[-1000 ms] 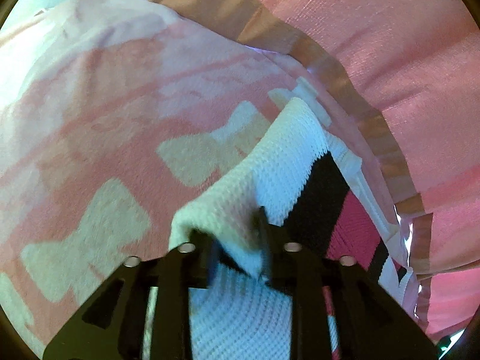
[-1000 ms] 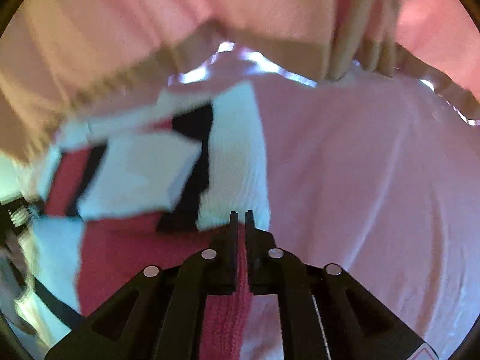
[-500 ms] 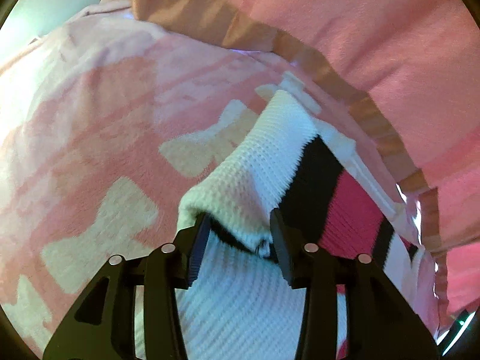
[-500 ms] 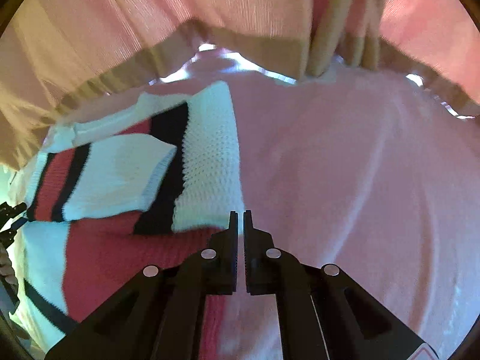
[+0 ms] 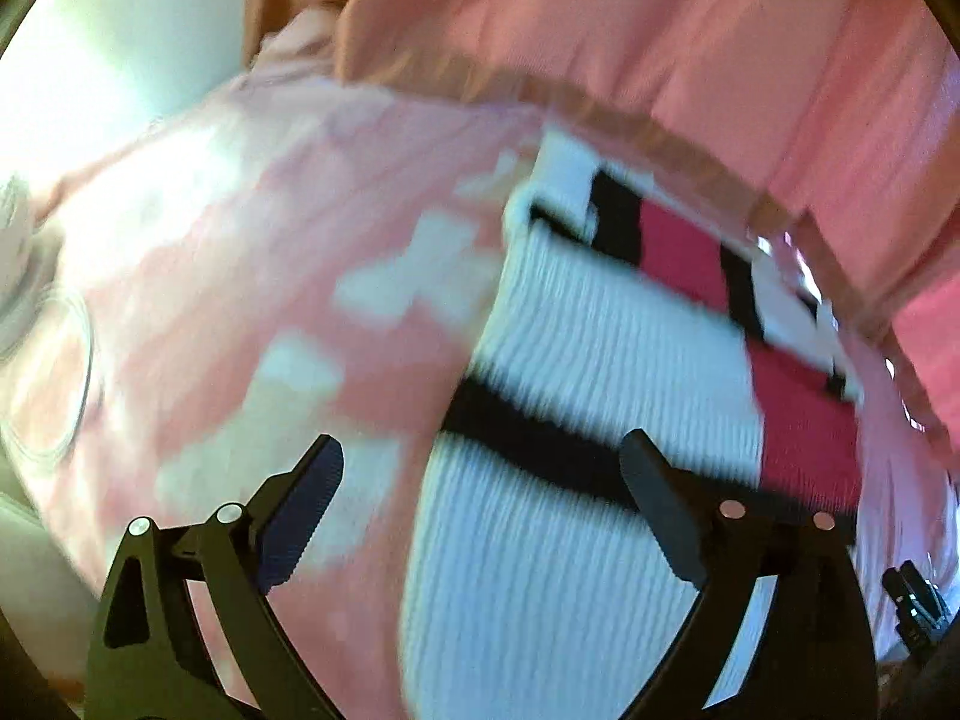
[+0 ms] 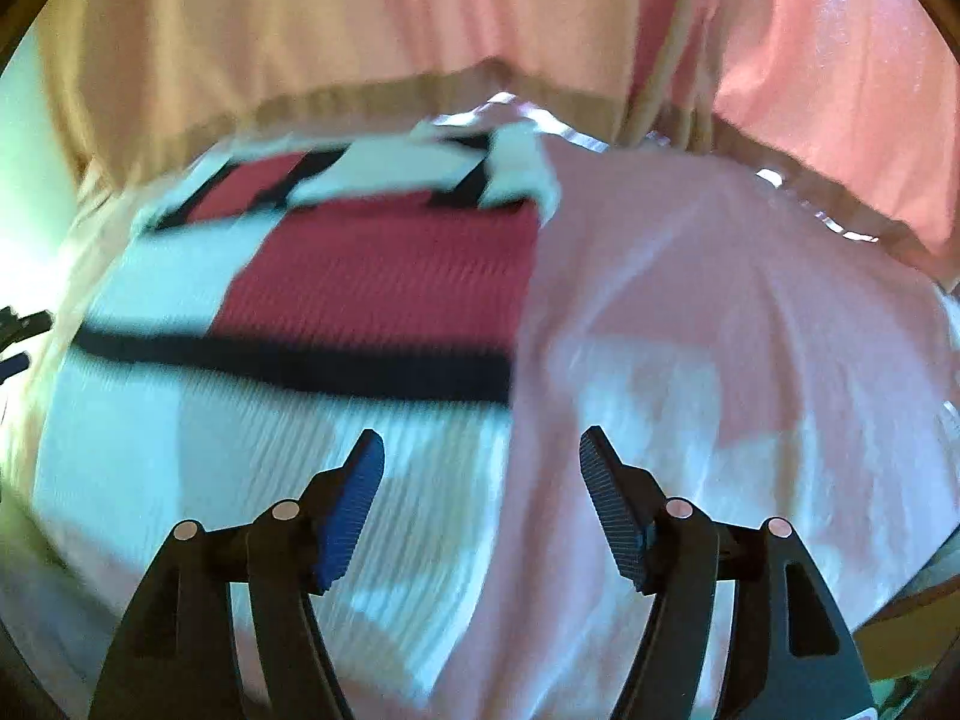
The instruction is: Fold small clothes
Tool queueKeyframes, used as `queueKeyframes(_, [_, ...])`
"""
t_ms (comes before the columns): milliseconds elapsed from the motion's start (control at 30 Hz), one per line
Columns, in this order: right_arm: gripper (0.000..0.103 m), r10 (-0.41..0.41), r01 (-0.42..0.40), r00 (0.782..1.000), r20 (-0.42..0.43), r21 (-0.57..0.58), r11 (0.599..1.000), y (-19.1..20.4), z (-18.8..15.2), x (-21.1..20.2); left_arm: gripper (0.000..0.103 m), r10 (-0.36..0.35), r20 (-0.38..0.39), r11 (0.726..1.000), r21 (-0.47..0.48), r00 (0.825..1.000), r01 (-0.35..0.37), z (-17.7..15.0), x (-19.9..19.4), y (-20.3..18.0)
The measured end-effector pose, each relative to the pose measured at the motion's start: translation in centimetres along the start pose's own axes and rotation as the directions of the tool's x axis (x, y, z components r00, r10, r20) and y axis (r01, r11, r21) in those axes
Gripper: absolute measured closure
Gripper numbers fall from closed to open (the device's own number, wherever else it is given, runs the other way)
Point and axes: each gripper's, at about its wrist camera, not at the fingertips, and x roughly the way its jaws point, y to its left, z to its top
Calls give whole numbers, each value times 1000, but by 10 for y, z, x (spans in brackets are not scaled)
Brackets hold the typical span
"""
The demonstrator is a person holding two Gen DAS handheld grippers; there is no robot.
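Above the pink blanket (image 5: 240,276), we hover both opening, empty claws, left gripper (image 5: 480,468) and right gripper (image 6: 480,462), over the knit sweater (image 6: 336,300) lying there, whose tucked sleeve may spring loose.

No text, label, brand, number or sign can be read in either view. Both pictures are blurred, and the fabrics in them carry only stripes, colour blocks and pale shapes, no lettering.
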Motion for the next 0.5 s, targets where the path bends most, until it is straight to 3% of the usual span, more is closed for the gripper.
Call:
queueKeyframes(133, [32,63,-60,996,-66,47,997,0,-41,-2,12,-65,-89,994,-93,994,56,-41,1,18])
queueKeyframes(200, [32,95,-87,991,-91,83,993,0,-53,-3,11,-100,-97,987,-137,990,86,-55,1,23])
queueKeyframes(233, [32,107,-96,989,-102,105,990,-1,-58,-1,11,-93,-59,987,-137,994,85,-59,-4,23])
queueKeyframes(333, [31,179,-157,973,-143,157,975,0,-68,8,10,-107,-68,987,-127,992,98,-65,-5,17])
queueKeyframes(367, [26,194,-167,969,-153,170,971,1,-69,10,10,-113,-73,987,-120,991,104,-65,-4,14])
queueKeyframes(500, [26,232,-203,965,-118,222,954,2,-65,13,11,-162,-99,985,-77,982,154,-66,2,-1])
